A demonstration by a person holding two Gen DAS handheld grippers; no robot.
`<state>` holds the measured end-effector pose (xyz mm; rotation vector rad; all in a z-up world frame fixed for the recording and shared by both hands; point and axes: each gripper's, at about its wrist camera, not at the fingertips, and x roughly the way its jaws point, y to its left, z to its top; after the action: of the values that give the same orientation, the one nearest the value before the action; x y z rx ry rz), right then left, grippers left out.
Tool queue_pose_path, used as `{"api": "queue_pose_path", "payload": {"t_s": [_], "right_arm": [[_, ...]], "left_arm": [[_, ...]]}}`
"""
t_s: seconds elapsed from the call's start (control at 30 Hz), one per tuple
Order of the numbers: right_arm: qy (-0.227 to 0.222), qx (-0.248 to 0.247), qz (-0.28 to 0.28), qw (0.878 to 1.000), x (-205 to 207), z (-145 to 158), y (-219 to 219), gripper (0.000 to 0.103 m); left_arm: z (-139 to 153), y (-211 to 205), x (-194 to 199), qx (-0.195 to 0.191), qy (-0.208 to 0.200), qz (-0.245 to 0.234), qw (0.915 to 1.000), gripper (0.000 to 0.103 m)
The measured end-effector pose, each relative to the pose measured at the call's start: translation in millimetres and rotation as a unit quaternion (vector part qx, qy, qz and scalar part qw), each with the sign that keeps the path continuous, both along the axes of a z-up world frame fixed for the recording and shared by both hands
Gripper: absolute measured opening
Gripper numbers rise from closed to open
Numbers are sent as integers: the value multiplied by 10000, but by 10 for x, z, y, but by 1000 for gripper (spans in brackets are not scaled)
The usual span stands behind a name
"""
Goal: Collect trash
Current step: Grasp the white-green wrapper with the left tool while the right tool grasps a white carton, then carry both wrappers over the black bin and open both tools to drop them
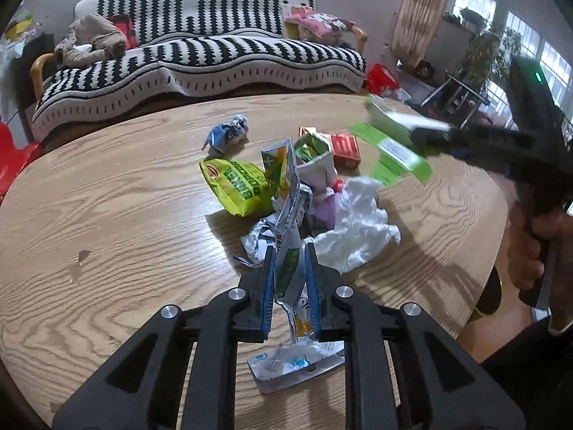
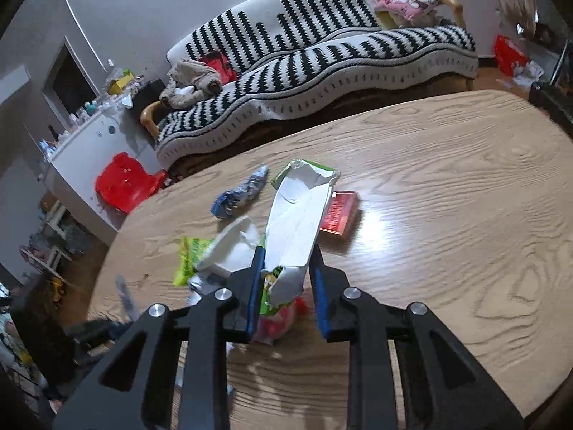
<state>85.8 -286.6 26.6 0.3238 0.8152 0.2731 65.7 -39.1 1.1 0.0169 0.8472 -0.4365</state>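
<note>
A pile of trash lies on the wooden table (image 1: 107,215). My left gripper (image 1: 290,251) is shut on a crumpled silver foil wrapper (image 1: 288,215) with green and orange print, held just above the pile. Under it lies a blister pack (image 1: 286,362). My right gripper (image 2: 288,254) is shut on a flattened green and white carton (image 2: 297,215). In the left wrist view the same right gripper (image 1: 429,136) holds that carton (image 1: 394,143) up at the right. A yellow-green snack bag (image 1: 236,182), a blue wrapper (image 1: 225,134), a red box (image 1: 345,148) and crumpled white tissue (image 1: 358,222) lie on the table.
A black and white striped sofa (image 1: 200,53) stands behind the table. A person's hand (image 1: 526,251) grips the right tool at the table's right edge. A red stool (image 2: 125,182) and a white cabinet (image 2: 86,143) stand off the table's left side.
</note>
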Motion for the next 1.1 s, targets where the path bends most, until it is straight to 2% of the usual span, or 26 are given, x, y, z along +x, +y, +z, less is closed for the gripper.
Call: {"api": "queue_pose_path", "payload": {"t_s": [0.2, 0.37, 0.5, 0.6, 0.8, 0.9, 1.0, 1.1], "right_arm": [[-18, -402, -453, 9982, -387, 45, -473, 25], [-33, -645, -1099, 9918, -934, 103, -1089, 25], [82, -654, -1609, 9848, -1350, 132, -1559, 25], [47, -702, -1945, 9784, -1672, 152, -1854, 25], [365, -721, -2689, 9598, -2207, 41, -2623, 25], [591, -813, -3083, 9459, -2443, -103, -3013, 25], [1011, -805, -3386, 9320, -2625, -279, -3352, 25], [988, -915, -3509, 9267, -2694, -383, -3543, 25]], "left_arm": [[77, -241, 0, -57, -103, -86, 9999, 15], [170, -727, -163, -125, -86, -607, 9980, 15], [199, -1237, -413, 63, -205, -1114, 9935, 15], [160, -1635, -606, 16, -60, -1480, 9890, 15], [69, -2700, -927, -115, 80, -2395, 9708, 15], [-32, -3379, -1029, -211, 229, -2897, 9566, 15], [-191, -3878, -1105, -327, 417, -3215, 9454, 15], [-364, -4209, -1173, -329, 613, -3444, 9362, 15]]}}
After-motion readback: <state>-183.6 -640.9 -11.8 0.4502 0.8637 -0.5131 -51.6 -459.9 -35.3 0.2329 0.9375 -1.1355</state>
